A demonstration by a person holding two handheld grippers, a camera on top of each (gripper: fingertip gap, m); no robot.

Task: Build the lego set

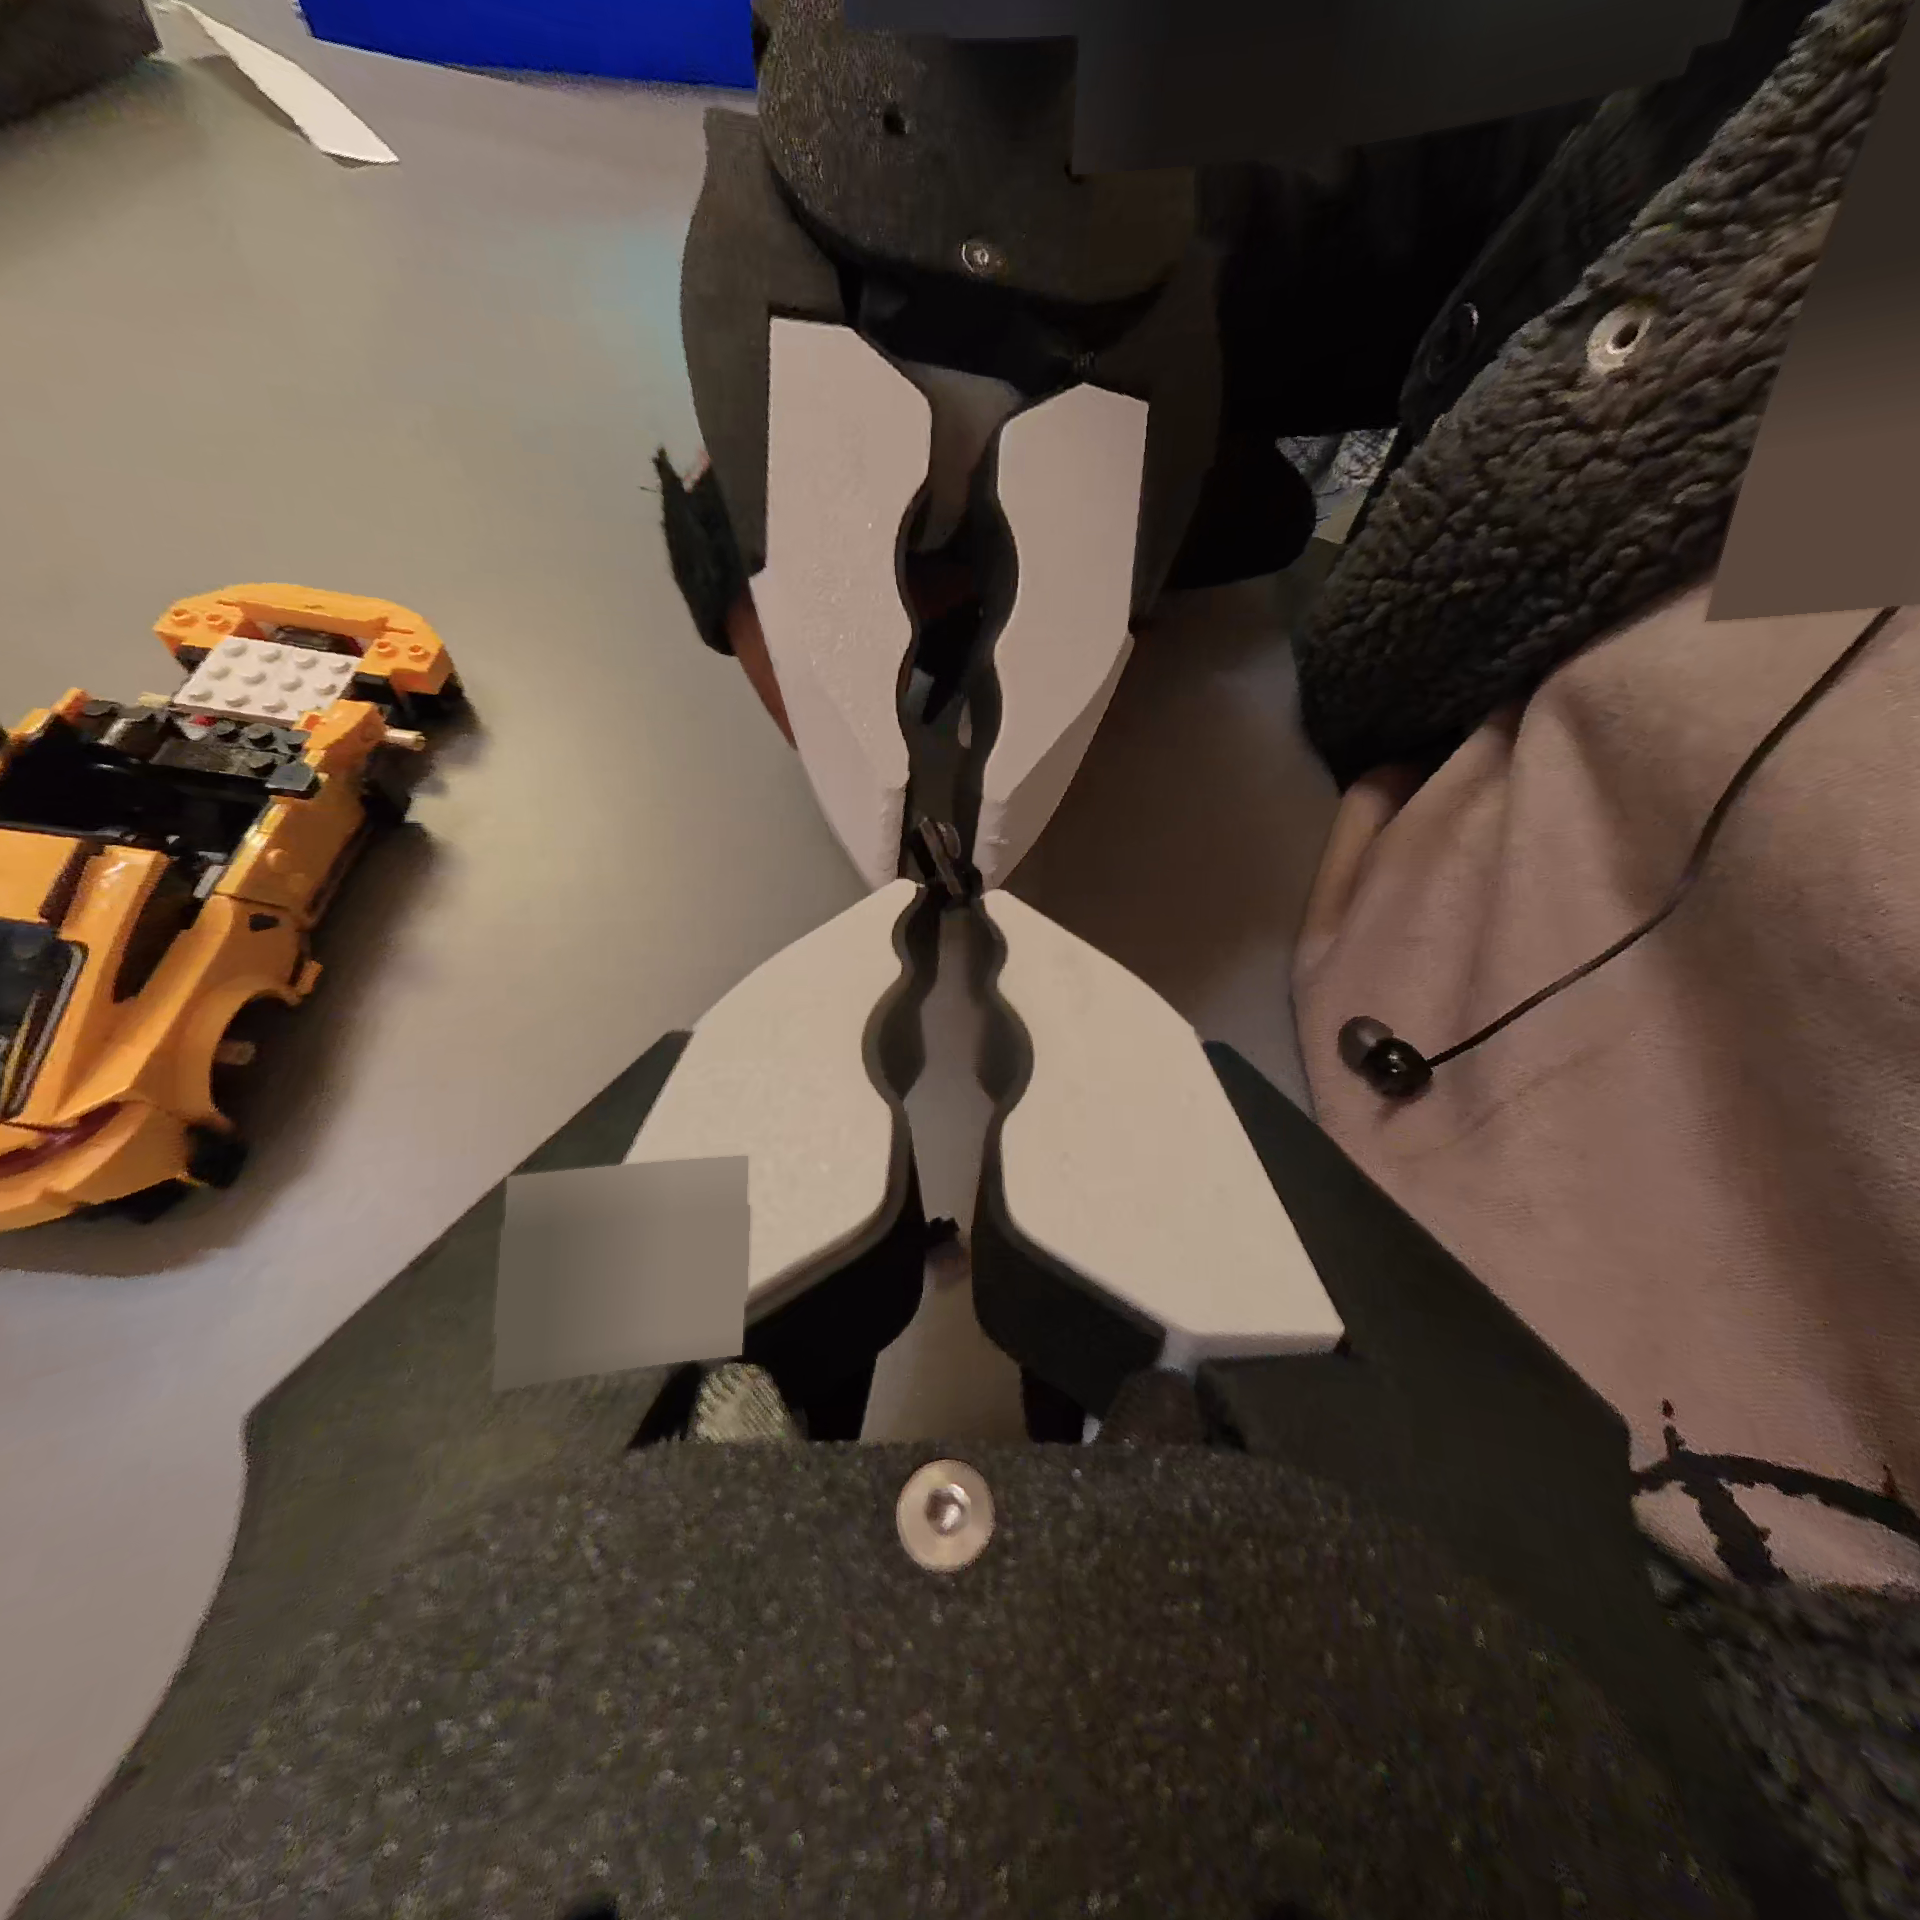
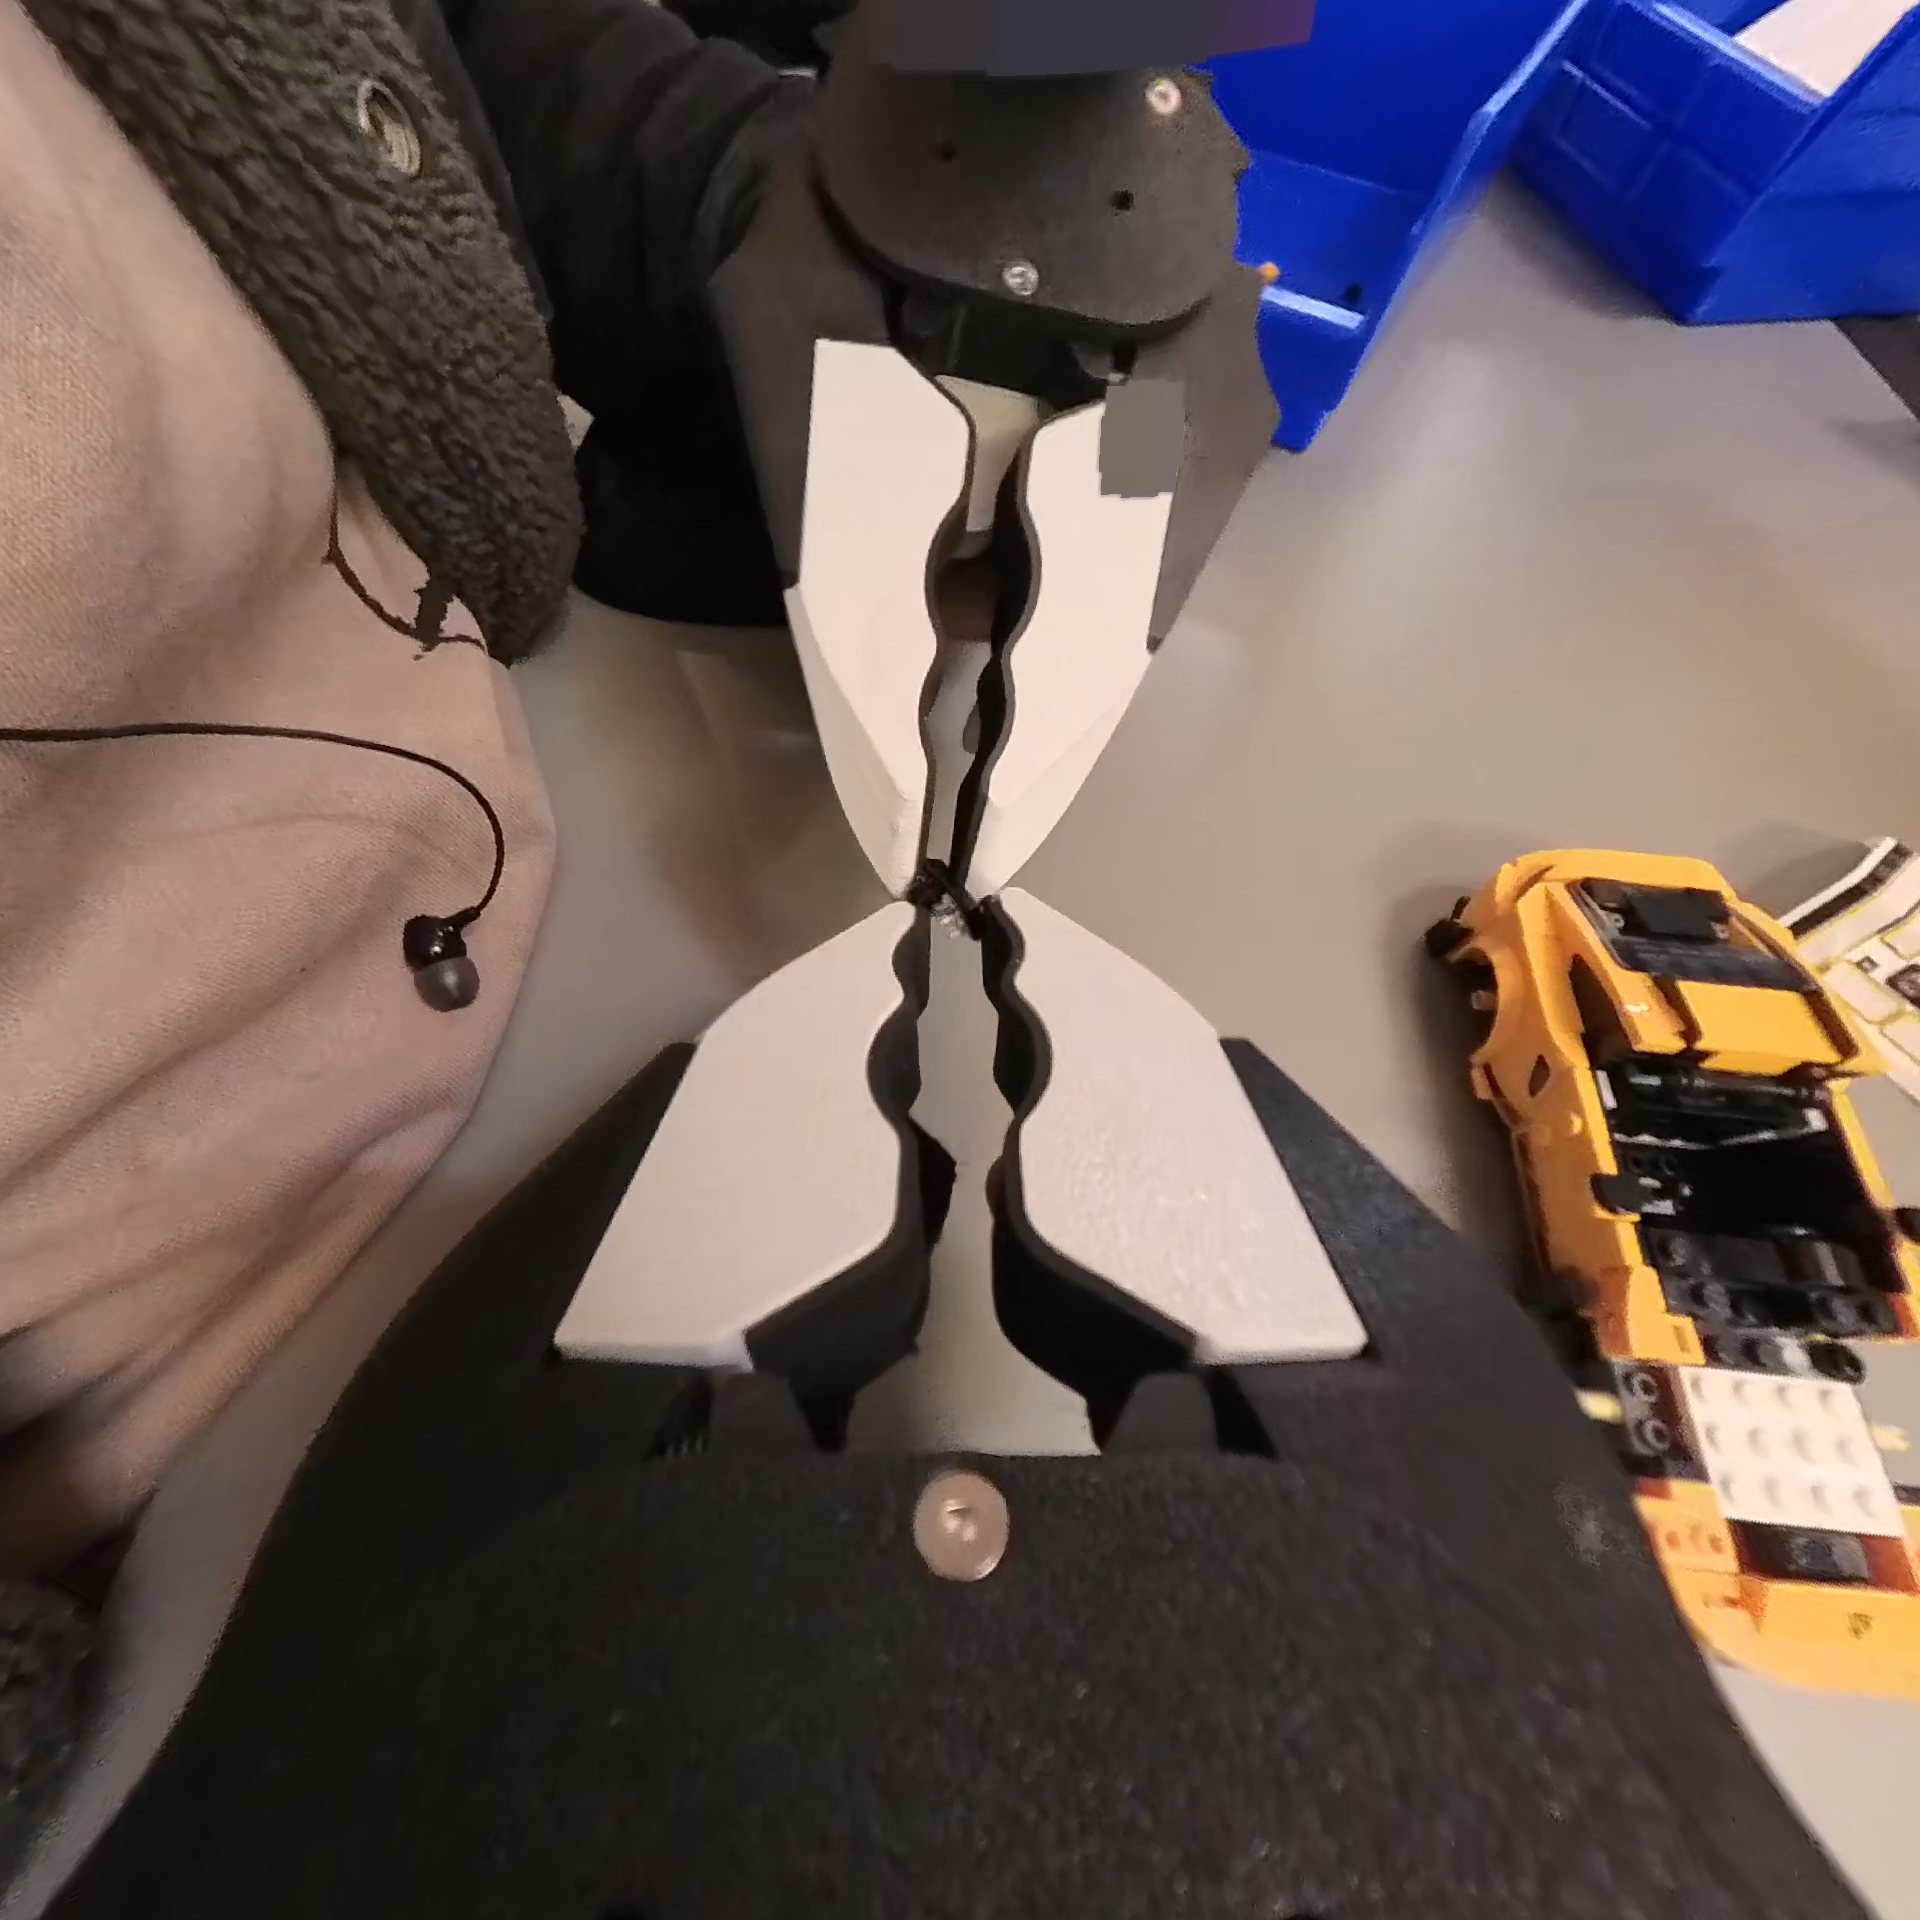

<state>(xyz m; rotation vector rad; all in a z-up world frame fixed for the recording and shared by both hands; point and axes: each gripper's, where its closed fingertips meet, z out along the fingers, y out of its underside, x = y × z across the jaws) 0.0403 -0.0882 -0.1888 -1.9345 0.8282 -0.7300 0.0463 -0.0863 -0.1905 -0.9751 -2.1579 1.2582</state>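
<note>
Both hand-held grippers, left point(image 1: 943, 902) and right point(image 2: 951, 914), were closed tip-to-tip on one tiny black piece point(image 1: 943, 852). It looked light, rigid and easily dropped. The yellow car point(image 2: 1704, 1195) lay apart on the worktop point(image 1: 416, 364).

Grey tabletop point(image 1: 436, 436) lying open between tip-to-tip grippers and orange brick-built car point(image 1: 177, 883); blue plastic bins point(image 2: 1621, 177) blocking far edge.

Glossy plastic car point(image 1: 177, 883) lies on a smooth matt table point(image 1: 436, 416); the jacket collar point(image 1: 1579, 447) is nubbly fleece.
</note>
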